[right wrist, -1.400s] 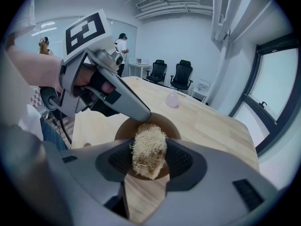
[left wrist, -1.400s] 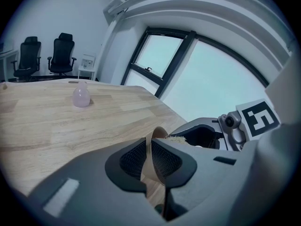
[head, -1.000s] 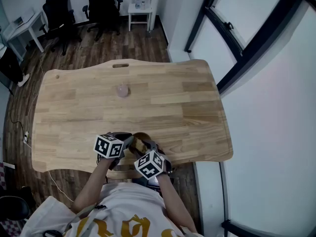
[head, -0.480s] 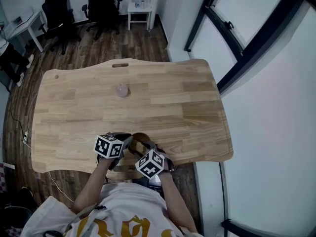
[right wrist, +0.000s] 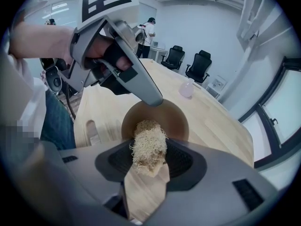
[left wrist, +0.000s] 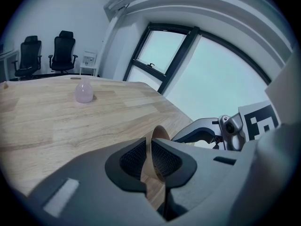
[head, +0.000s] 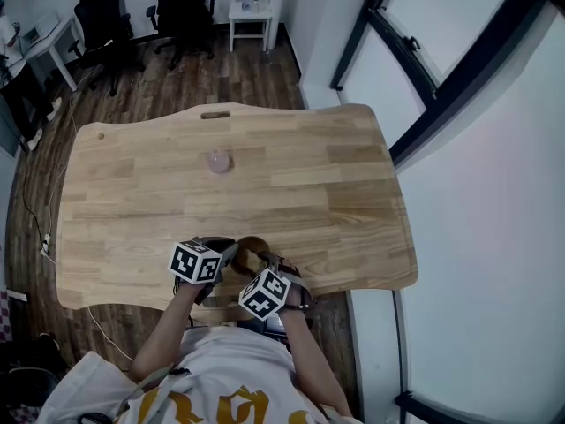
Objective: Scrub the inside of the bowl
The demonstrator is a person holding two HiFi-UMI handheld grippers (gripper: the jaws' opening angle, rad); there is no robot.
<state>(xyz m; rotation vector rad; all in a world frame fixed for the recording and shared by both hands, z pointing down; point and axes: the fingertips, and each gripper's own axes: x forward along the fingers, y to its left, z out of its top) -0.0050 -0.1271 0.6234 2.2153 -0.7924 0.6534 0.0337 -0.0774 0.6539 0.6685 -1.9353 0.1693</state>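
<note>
While the left gripper (left wrist: 150,160) has its jaws clamped on the rim of the brown bowl (right wrist: 157,119), with the bowl's mouth turned toward the right gripper (right wrist: 149,158), that one's jaws are closed on a pale fibrous scrubber (right wrist: 148,142) whose tip sits at the bowl's mouth. The bowl is right by the near edge of the table (head: 265,184), just in front of the person. Beyond the bowl it's wide bare wood, with only a small pink flask (head: 218,162) well away toward the far edge.
</note>
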